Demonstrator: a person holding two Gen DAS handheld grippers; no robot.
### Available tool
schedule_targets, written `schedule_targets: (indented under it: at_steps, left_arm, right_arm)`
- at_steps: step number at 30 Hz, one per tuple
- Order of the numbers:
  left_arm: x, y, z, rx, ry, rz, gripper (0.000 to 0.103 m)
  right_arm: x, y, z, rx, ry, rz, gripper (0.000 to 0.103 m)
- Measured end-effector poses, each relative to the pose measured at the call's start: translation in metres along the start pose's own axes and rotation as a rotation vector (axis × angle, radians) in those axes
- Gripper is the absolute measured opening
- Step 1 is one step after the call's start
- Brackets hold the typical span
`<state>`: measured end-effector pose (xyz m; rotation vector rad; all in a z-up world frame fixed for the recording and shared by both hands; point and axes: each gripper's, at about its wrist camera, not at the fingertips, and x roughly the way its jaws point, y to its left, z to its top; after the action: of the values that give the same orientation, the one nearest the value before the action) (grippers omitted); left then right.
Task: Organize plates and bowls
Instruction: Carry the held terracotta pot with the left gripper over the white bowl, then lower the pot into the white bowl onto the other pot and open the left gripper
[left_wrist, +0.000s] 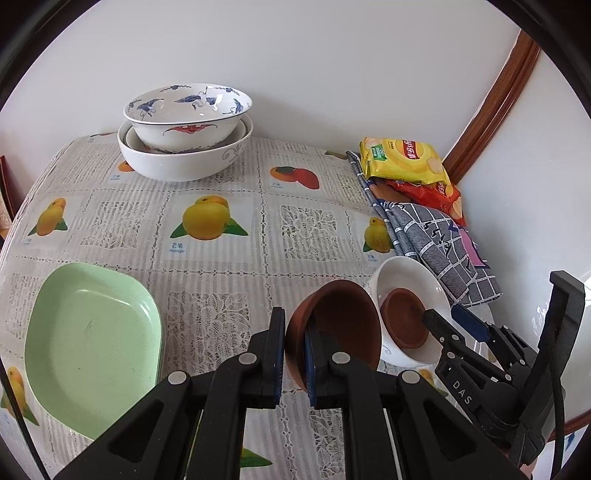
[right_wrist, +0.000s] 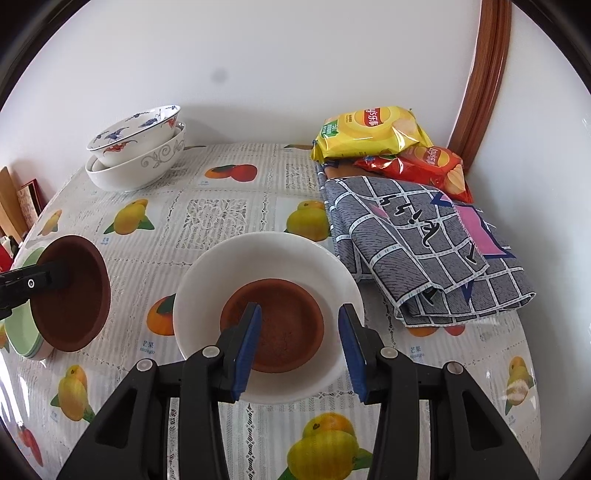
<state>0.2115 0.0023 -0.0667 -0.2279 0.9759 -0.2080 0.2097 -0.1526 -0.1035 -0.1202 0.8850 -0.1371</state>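
My left gripper (left_wrist: 295, 347) is shut on the rim of a brown clay bowl (left_wrist: 343, 328), held tilted above the table; it also shows in the right wrist view (right_wrist: 74, 295). My right gripper (right_wrist: 299, 347) is open over a white bowl (right_wrist: 269, 258) that holds a second brown bowl (right_wrist: 280, 325); its left finger reaches inside the brown bowl. In the left wrist view the right gripper (left_wrist: 443, 325) sits at the white bowl (left_wrist: 406, 273). Stacked green plates (left_wrist: 92, 347) lie at the left. Stacked white and blue-patterned bowls (left_wrist: 184, 125) stand at the back.
Yellow and red chip bags (right_wrist: 373, 129) and a folded grey checked cloth (right_wrist: 424, 243) lie at the right by the wall corner. The table has a fruit-print cover (right_wrist: 214, 210). Wooden trim (right_wrist: 487, 74) runs up the corner.
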Motion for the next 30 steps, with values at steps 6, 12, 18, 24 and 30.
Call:
schedule_targets:
  at_steps: [6,12,18,24,30]
  left_arm:
    - [0.002,-0.02,-0.001,0.033,0.002,-0.008,0.01]
    - [0.006,-0.042,-0.003,0.054,-0.001,-0.031,0.01]
    - [0.014,-0.064,-0.003,0.077,0.007,-0.048,0.01]
    - [0.028,-0.082,0.001,0.099,0.019,-0.052,0.01]
    - [0.049,-0.095,0.004,0.107,0.047,-0.059,0.01]
  right_arm:
    - [-0.015,-0.021,-0.005,0.049,-0.012,0.01,0.043]
    - [-0.029,-0.046,-0.014,0.093,-0.019,0.001,0.043]
    - [-0.034,-0.069,-0.028,0.125,-0.013,-0.009,0.043]
    - [-0.033,-0.092,-0.038,0.168,0.001,-0.018,0.043]
    - [-0.029,-0.108,-0.047,0.208,0.015,-0.025,0.043]
